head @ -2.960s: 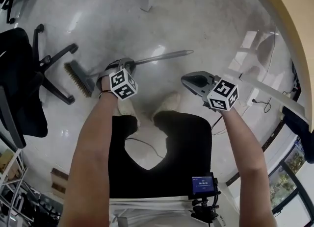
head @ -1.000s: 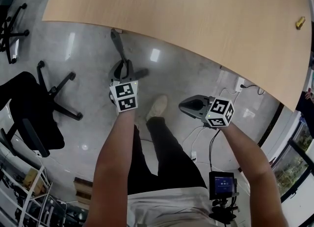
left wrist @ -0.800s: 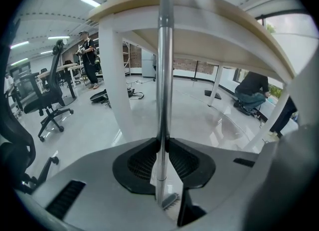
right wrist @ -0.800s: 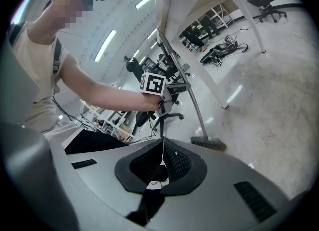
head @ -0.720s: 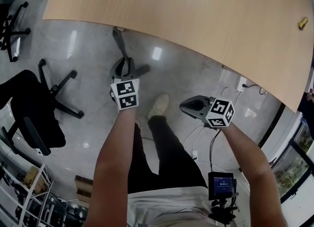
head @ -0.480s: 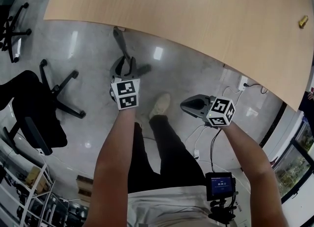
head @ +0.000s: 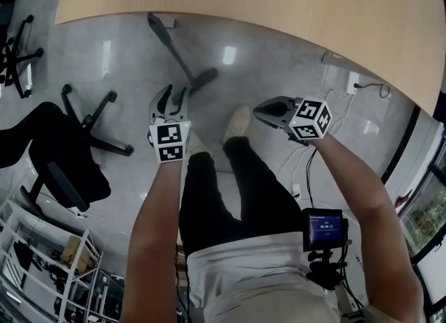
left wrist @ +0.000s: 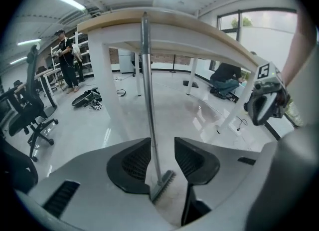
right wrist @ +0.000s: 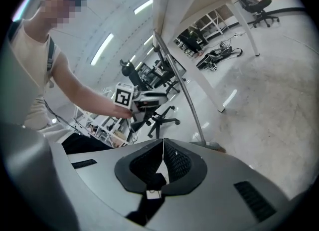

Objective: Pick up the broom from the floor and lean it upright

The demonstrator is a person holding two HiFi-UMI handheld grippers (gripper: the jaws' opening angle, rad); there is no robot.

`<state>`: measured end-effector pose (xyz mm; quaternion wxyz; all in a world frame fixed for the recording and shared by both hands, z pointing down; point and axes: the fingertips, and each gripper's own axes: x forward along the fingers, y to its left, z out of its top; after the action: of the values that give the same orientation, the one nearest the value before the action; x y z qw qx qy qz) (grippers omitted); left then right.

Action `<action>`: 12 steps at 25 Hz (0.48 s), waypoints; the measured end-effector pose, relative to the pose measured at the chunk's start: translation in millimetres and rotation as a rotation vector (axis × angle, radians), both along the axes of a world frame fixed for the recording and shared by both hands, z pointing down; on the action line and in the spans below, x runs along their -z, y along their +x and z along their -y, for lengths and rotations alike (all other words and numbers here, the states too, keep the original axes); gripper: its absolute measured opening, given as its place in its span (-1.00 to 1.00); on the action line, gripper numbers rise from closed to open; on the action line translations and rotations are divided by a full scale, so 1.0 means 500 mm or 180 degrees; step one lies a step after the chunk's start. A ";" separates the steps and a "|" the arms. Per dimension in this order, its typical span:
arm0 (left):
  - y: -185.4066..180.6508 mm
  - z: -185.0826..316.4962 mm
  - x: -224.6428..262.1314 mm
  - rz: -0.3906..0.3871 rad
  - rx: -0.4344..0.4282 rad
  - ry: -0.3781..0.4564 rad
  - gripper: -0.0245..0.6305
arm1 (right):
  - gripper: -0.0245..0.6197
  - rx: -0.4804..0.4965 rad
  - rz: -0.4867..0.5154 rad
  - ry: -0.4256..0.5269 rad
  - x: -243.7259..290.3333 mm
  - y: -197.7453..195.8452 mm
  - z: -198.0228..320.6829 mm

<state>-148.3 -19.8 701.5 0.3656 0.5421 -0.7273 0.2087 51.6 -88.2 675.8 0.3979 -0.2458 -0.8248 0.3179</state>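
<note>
Item: slim grey metal-handled broom with a flat brush head, standing on the glossy grey floor, its handle top propped against the edge of the pale wooden bench. My left tool: jaws opening, nothing between them, broom just beyond the gap. My right tool: closed, empty. Risk, as I judge it: the brush head skids on the slick floor, or a jaw clips the handle and topples it.

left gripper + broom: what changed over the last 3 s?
The left gripper lifted the broom from low over the floor and set its handle against the table edge. It then let go: its jaws are opening, pads off the handle, and it has drawn back toward the person. Unchanged: the right gripper is shut and empty, and the broom stays leaning with its head on the floor.
</note>
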 end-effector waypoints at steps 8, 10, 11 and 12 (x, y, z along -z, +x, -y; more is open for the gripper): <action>0.131 -0.090 0.083 -0.0252 -0.0455 -0.0010 -0.66 | -0.88 -0.0562 0.0211 -0.0254 0.048 -0.099 -0.029; 0.182 -0.124 0.125 -0.0340 -0.0638 0.0055 -0.82 | -0.88 -0.0691 0.0230 -0.0246 0.105 -0.083 -0.064; 0.195 -0.144 0.148 -0.0368 -0.0714 0.0102 -0.85 | -0.88 -0.0747 0.0261 -0.0226 0.132 -0.077 -0.082; 0.200 -0.161 0.169 -0.0398 -0.0758 0.0152 -0.86 | -0.88 -0.0804 0.0307 -0.0215 0.155 -0.074 -0.096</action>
<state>-48.4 60.9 616.8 0.3698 0.6451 -0.6384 0.1990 14.7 -40.1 598.3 0.3062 -0.1683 -0.8561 0.3809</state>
